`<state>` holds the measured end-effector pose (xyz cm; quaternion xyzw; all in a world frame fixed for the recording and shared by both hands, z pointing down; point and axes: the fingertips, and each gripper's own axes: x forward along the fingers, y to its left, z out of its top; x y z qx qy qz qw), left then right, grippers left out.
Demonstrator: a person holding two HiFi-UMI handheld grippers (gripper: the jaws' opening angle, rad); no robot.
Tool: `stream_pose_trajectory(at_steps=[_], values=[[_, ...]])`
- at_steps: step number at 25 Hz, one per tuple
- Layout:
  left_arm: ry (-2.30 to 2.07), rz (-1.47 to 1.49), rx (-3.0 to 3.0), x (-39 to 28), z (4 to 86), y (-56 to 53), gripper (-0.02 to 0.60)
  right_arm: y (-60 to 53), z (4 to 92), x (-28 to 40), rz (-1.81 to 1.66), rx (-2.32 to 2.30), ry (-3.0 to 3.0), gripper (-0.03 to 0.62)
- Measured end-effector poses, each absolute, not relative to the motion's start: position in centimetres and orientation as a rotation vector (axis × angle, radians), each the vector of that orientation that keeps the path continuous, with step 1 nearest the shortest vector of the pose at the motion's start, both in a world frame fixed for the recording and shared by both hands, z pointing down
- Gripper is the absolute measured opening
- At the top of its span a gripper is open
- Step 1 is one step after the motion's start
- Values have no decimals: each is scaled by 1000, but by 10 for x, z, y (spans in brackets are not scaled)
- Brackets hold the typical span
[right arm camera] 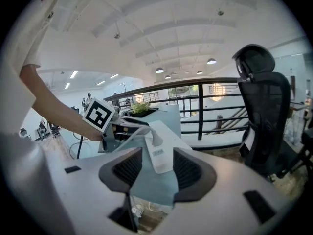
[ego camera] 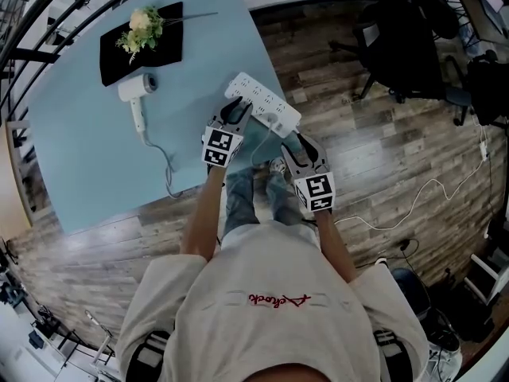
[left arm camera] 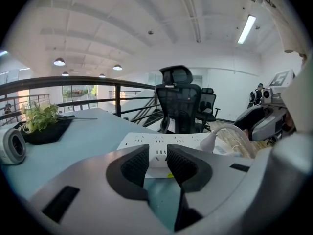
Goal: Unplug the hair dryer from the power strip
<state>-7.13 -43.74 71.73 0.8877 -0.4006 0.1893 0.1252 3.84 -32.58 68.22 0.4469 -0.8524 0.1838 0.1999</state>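
Observation:
A white power strip (ego camera: 258, 100) lies at the near right corner of the light blue table (ego camera: 79, 134). A white plug (left arm camera: 209, 141) stands in it, and its cord curves off toward the right gripper. The white hair dryer (ego camera: 137, 92) lies further left, its cord (ego camera: 169, 169) trailing to the table's front edge. My left gripper (ego camera: 236, 111) rests at the strip's long side. Its jaws stand a narrow gap apart, and the strip (left arm camera: 161, 142) shows in that gap with nothing pinched. My right gripper (ego camera: 288, 139) sits at the strip's near end, open, with the strip (right arm camera: 164, 146) and plug (right arm camera: 154, 140) beyond its tips.
A black tray with a flower sprig (ego camera: 141, 42) sits behind the hair dryer. Black office chairs (ego camera: 406, 46) stand on the wood floor to the right, and a white cable (ego camera: 429, 189) lies there. A dark railing (left arm camera: 98, 89) runs behind the table.

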Motion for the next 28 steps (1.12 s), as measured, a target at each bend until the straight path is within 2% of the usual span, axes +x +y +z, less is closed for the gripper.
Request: stream_pose_trajectory(at_steps=[20,28], values=[[-1155,564,2570,-72,720,-435,115,-373,691,-2,261,1087,-2372,184],[-1162,563,2574,-72,717,-436,115,-375,684,-14,-214,831,-2242,148]])
